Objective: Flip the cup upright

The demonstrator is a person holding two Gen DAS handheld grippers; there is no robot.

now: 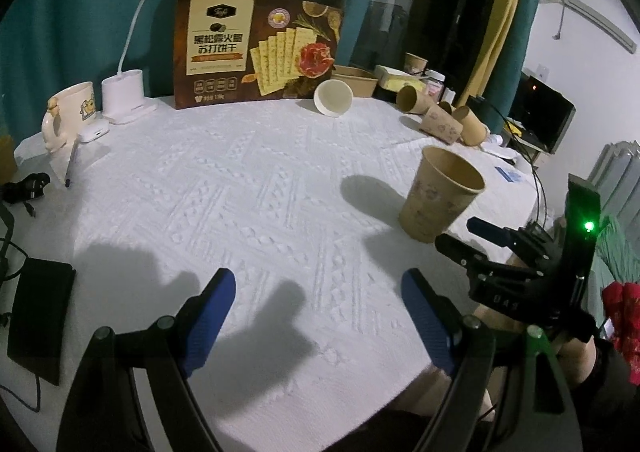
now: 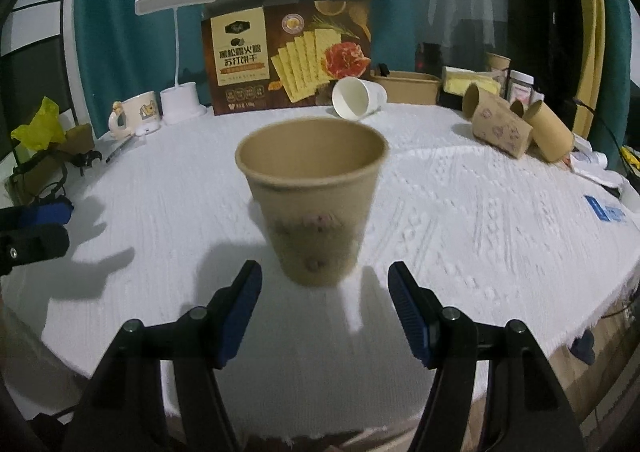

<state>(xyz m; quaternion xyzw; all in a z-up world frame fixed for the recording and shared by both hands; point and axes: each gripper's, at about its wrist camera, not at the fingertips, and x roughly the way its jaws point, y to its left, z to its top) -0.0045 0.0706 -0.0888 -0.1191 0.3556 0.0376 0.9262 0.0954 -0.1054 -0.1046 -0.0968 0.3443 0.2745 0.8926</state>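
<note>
A brown paper cup [image 2: 314,200] with a faint flower print stands upright, mouth up, on the white tablecloth [image 2: 460,212]. It also shows in the left wrist view [image 1: 440,198] at the right. My right gripper [image 2: 325,294] is open just in front of the cup, its blue pads [image 2: 240,316] clear of the cup's base. In the left wrist view the right gripper [image 1: 468,234] sits beside the cup at the table's right edge. My left gripper [image 1: 318,316] is open and empty over the near middle of the cloth.
A white cup [image 2: 356,98] lies on its side before a cracker box [image 2: 288,52]. Several brown cups [image 2: 504,128] lie at the back right. A white lamp [image 2: 180,92] and mug [image 2: 136,114] stand at the back left. A black device [image 1: 40,312] lies left.
</note>
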